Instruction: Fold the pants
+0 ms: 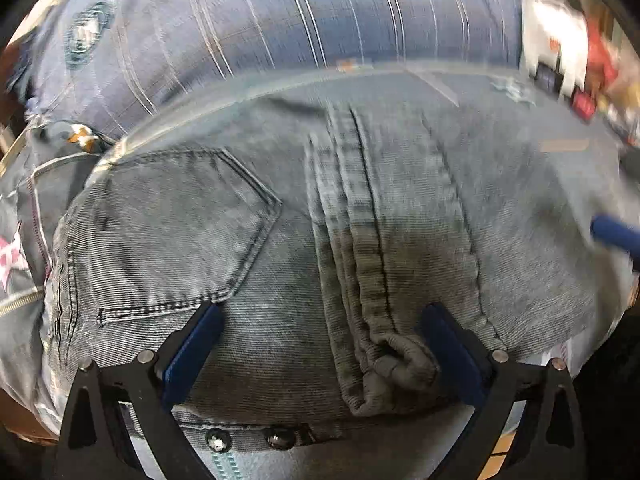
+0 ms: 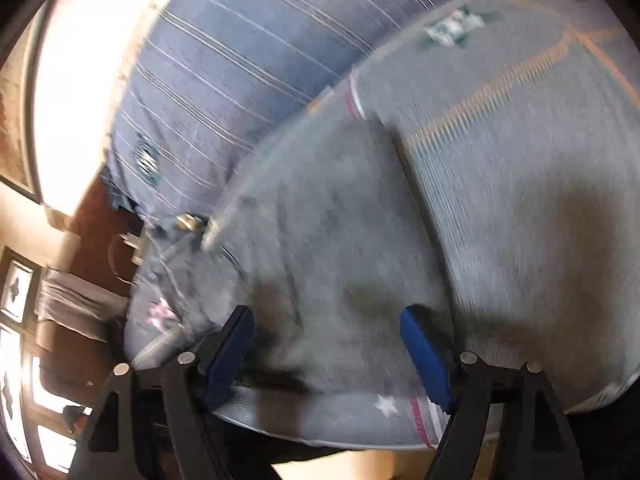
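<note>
Fingers (image 1: 208, 320) of both grippers spread, blue-padded, above ribbed grey denim pants (image 1: 380, 208); nothing pinched.

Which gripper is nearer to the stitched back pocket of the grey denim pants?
Left. The left gripper hangs open right beside the stitched back pocket, one finger at its lower corner. The right gripper is over plain grey denim; no pocket shows there.

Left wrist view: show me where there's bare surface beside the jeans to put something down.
Little is bare. The jeans fill the middle. A grey patterned cover shows free to their right, up to the blurred clutter. The striped blue fabric behind is free too. The left edge is crowded with bunched cloth.
</note>
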{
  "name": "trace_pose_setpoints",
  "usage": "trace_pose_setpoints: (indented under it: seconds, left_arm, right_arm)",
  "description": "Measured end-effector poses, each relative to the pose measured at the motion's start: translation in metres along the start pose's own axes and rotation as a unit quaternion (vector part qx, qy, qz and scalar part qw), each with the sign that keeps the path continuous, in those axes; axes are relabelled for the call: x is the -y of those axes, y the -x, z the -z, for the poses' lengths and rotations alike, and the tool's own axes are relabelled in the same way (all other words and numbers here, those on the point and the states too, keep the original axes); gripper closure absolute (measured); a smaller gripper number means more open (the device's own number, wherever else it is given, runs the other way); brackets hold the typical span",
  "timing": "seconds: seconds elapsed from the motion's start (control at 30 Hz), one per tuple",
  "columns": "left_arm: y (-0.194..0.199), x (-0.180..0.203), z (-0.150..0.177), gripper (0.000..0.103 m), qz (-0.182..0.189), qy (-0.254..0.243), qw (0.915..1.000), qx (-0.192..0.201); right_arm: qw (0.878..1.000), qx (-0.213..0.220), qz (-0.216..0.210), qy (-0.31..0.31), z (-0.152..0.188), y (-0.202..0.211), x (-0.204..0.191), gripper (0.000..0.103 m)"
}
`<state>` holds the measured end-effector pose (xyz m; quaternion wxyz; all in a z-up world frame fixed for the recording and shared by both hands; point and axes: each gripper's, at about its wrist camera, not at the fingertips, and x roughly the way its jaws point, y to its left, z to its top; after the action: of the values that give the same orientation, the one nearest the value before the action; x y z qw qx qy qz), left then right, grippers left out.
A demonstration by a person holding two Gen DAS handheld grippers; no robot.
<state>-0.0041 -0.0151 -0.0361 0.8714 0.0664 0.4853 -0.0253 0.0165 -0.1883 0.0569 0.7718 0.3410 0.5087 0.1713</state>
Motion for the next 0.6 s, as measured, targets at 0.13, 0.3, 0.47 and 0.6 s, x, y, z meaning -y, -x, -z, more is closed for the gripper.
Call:
trace_pose_setpoints:
  seconds: [0.13, 0.3, 0.47, 0.6]
  left_arm:
    - [-0.001, 0.001, 0.003, 0.002, -0.001, -0.001, 1.0000, -0.003]
    - [0.002, 0.003, 0.009, 0.001, -0.001, 0.002, 1.0000, 0.001]
    - [-0.001, -0.001, 0.003, 0.000, 0.004, 0.004, 1.0000, 0.003]
    - [0.001, -0.004, 0.000, 0.001, 0.013, 0.009, 0.9999, -0.003]
  right_arm:
    - [0.999, 0.020, -0.035, 0.015, -0.046, 0.006, -0.016, 0.024]
    - [0.999, -0.034, -0.020, 0.003, -0.096, -0.065, -0.015, 0.024]
    - [0.999, -0.033, -0.011, -0.008, -0.106, -0.064, -0.010, 0.024]
    - [0.999, -0.036, -0.029, 0.004, -0.080, -0.033, -0.013, 0.024]
